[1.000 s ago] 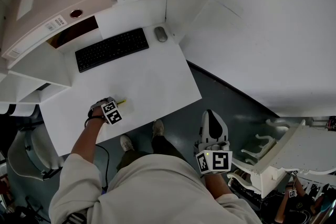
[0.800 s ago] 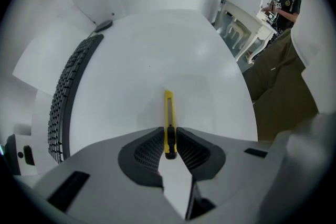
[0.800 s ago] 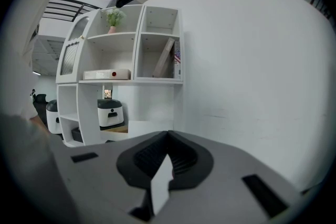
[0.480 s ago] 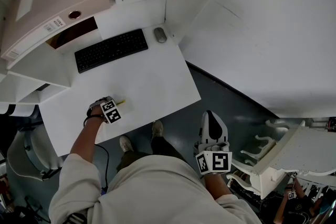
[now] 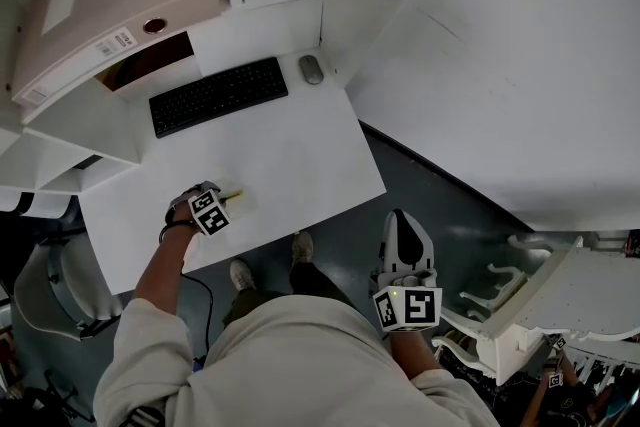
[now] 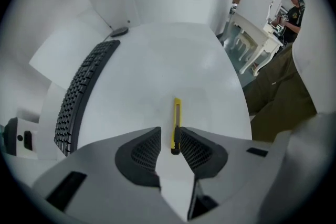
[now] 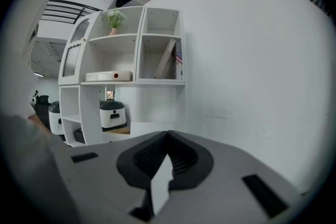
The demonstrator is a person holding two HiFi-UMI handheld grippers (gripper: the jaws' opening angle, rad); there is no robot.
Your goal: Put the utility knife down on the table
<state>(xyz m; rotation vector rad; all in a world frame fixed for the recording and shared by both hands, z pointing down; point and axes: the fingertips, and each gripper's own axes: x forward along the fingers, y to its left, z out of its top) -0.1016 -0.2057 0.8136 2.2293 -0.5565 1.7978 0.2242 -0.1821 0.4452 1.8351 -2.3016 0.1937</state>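
Left gripper (image 6: 169, 131) points steeply down over table (image 6: 157, 60), jaws just been opening, now wide. Utility knife (image 6: 176, 123) lies flat on table between them, close by one pad, clear gap at other. Knife well apart from keyboard (image 6: 84, 92), toward person. Right gripper (image 7: 168, 136) farther from keyboard, off table, jaws closed, empty.

Your head view is bright and even — the white counter (image 5: 300, 155) nearly washes out, and shadows on it are faint. Both gripper views bulge at the edges and end in a black round border. Close to the lens, the left fingers (image 6: 144, 152) look slightly soft — the background stays sharper.
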